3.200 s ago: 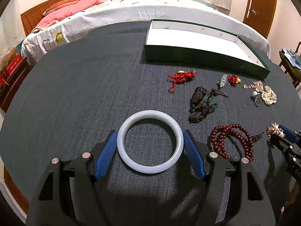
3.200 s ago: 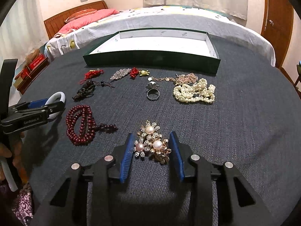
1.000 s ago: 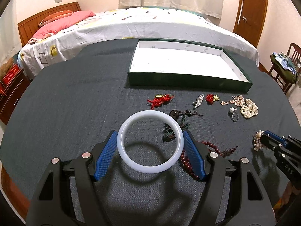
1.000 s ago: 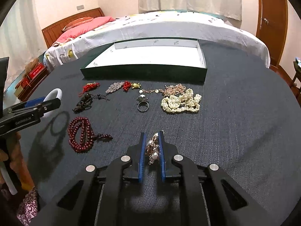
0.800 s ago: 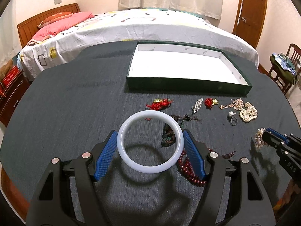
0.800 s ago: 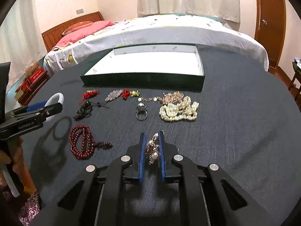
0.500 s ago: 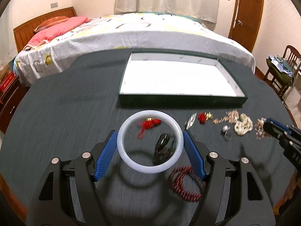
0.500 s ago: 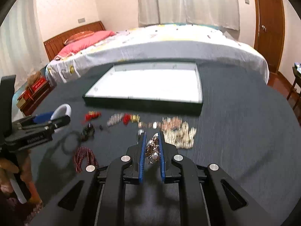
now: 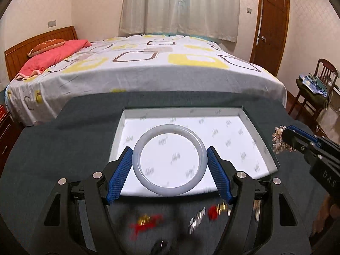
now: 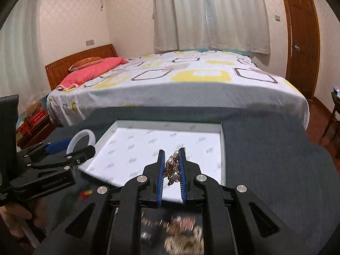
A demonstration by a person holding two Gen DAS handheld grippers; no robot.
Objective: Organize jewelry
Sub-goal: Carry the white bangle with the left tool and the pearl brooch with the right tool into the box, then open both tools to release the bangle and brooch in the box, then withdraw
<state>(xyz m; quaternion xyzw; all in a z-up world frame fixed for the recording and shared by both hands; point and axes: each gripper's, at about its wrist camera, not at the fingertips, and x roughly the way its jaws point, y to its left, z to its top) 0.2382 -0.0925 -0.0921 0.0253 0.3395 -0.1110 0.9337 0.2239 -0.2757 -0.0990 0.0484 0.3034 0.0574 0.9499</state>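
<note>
Pale translucent jade-like bangle (image 9: 170, 162) held level over white-lined green shallow tray (image 9: 261, 140). Gold-and-pearl cluster brooch (image 10: 173, 167) clamped edge-on above tray. Remaining jewelry on tabletop blurred, near tray's front wall.

Warm indoor light, fairly even, w/ walls and bed (image 9: 148, 63) bright. Strong fisheye bend and dark vignette at corners in both views. Motion blur smears the jewelry pieces (image 9: 201, 216) nearer the camera than the tray (image 9: 263, 148); tray's white floor near glare.
</note>
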